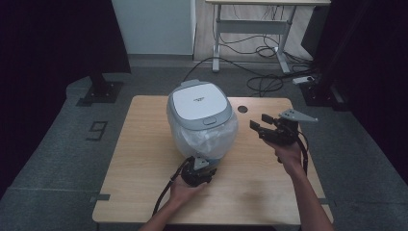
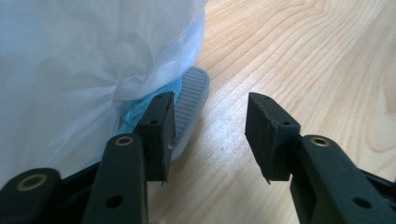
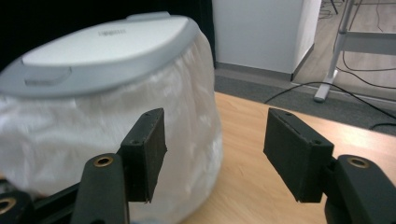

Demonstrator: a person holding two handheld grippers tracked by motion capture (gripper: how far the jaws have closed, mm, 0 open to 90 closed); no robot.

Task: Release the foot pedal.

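Observation:
A small bin with a grey and white lid stands on the middle of the wooden table; a white plastic bag lines it and hangs down its sides. My left gripper sits low at the bin's near side. Its jaws are open in the left gripper view, the left one beside the grey ribbed pedal under the bag, and nothing is between them. My right gripper hovers to the right of the bin, open and facing the lid and bag.
A round cable hole is in the table behind the right gripper. Beyond the table are a desk frame, loose cables and a power strip on the floor. A black stand base sits far left.

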